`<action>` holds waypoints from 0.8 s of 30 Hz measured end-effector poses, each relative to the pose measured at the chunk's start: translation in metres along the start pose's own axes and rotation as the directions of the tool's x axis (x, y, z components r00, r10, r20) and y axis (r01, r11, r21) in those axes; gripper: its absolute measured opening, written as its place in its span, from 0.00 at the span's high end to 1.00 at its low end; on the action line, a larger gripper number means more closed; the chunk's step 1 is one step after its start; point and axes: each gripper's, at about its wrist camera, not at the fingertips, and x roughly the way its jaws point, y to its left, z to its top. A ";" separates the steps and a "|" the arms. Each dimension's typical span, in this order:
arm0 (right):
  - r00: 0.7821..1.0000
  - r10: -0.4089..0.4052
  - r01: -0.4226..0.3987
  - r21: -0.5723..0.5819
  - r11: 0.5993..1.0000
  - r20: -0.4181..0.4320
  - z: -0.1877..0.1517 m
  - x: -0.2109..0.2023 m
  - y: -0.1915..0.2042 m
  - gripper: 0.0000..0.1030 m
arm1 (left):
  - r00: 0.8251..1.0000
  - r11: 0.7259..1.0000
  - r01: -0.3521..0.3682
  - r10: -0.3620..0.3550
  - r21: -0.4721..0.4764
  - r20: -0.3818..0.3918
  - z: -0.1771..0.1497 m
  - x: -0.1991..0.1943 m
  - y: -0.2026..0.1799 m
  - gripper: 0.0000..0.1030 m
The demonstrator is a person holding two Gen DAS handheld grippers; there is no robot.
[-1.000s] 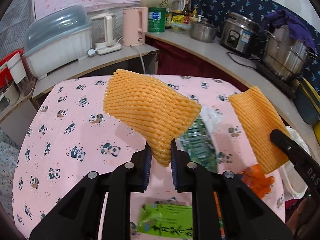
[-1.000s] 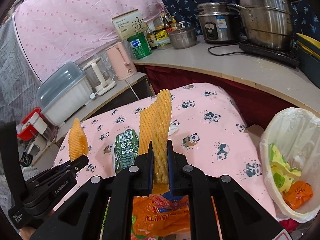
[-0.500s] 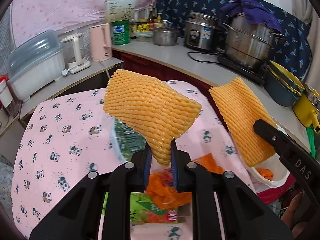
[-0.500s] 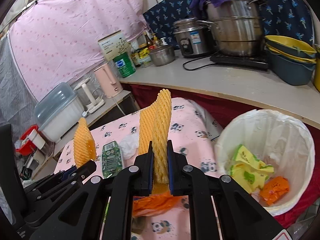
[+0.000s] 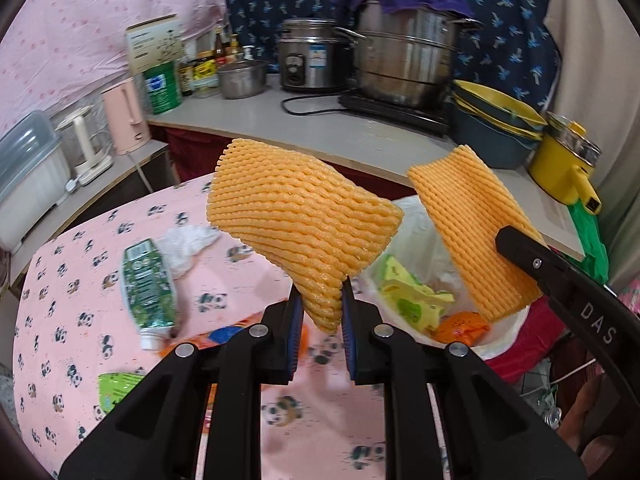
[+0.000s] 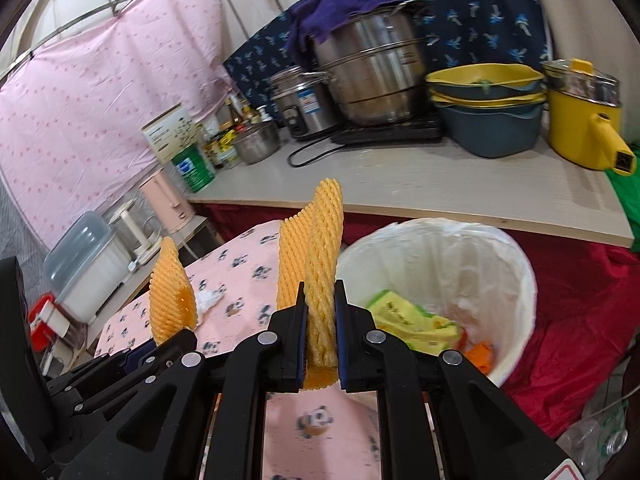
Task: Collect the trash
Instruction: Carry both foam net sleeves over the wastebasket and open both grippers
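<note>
Both claws are carrying orange foam fruit nets toward the white-lined bin (image 6: 436, 276), which is standing just off the right edge of the panda-print surface (image 5: 80, 280). The left claw (image 5: 319, 322) is clamped on the lower tip of the left foam net (image 5: 300, 220), which is fanning out above the pads. The right claw (image 6: 320, 334) is pinched on the folded right foam net (image 6: 322, 264), which is standing upright between its pads. To do this well, I would judge each claw should be fully over the bin mouth before letting go, since the light foam could catch the rim or drift back onto the cloth. Both claws are angling downward, side by side, the right one nearer the bin. A green pouch (image 5: 146, 284), a white wad and an orange wrapper are lying on the surface, not yet collected
</note>
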 end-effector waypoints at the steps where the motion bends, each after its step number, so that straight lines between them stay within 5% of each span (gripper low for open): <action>1: 1.000 -0.011 0.011 0.011 1.000 0.005 0.001 -0.003 -0.009 0.89 | 1.000 1.000 0.008 -0.008 0.012 -0.001 0.000 0.001 -0.008 0.84; 19: 0.991 -0.130 0.127 0.130 0.983 0.012 -0.003 -0.018 -0.096 0.89 | 0.985 0.971 0.162 -0.147 0.175 -0.095 -0.001 0.044 -0.107 0.83; 24: 0.990 -0.139 0.137 0.135 0.981 0.006 -0.004 -0.015 -0.102 0.89 | 0.976 0.967 0.195 -0.175 0.167 -0.127 -0.002 0.058 -0.110 0.64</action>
